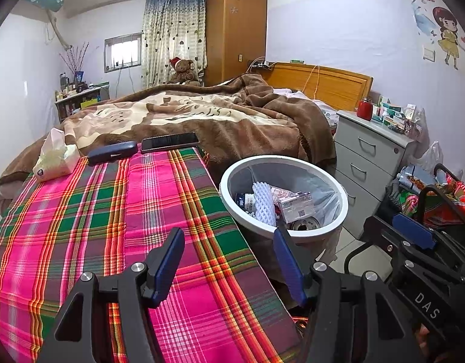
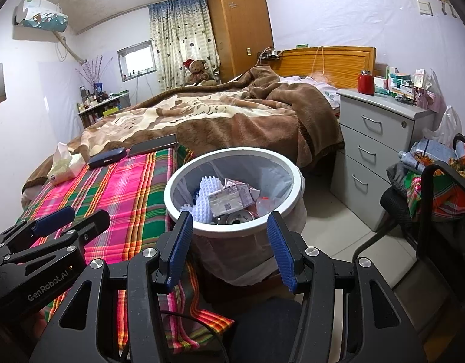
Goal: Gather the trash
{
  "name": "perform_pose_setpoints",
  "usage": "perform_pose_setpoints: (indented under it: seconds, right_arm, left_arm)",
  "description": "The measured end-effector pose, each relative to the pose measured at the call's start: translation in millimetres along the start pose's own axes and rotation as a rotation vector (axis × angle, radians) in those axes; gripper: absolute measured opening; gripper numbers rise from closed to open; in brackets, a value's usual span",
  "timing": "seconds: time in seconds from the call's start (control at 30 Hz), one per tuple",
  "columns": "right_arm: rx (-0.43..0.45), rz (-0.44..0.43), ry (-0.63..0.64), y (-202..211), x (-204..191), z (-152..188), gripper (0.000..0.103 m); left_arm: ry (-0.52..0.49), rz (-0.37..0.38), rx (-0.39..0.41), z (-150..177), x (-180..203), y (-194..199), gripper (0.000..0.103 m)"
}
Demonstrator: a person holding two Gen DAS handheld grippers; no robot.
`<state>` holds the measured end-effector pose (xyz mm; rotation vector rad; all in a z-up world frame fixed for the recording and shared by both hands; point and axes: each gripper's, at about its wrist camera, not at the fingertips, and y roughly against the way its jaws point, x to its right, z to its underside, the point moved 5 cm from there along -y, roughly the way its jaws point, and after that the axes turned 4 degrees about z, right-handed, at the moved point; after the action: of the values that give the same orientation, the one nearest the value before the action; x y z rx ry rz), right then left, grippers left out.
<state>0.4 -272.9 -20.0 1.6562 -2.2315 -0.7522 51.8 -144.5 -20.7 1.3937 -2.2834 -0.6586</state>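
The white trash bin (image 2: 232, 230) stands on the floor against the edge of the plaid-covered tabletop (image 1: 111, 211), just ahead of the right gripper (image 2: 229, 248), whose jaws gape with nothing between them. Inside lie cartons, a can and white foam (all well below the rim). The left gripper (image 1: 229, 260), likewise parted and empty, hangs over the cloth, the bin just to its right. Bare floor (image 2: 338, 236) opens between the bin and the grey drawer unit (image 2: 374, 151).

Bin (image 2: 184, 181) bottom hidden under trash (image 2: 229, 201)
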Motion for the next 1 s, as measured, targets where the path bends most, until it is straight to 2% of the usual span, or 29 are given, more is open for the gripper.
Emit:
perform_pose_setpoints:
  seconds: [1.0]
  right_arm:
    - [-0.001,-0.004,0.001,2.1,-3.9,-0.9,0.053]
  left_arm:
    - [0.003,-0.004,0.003,-1.9,-0.4,4.0,0.061]
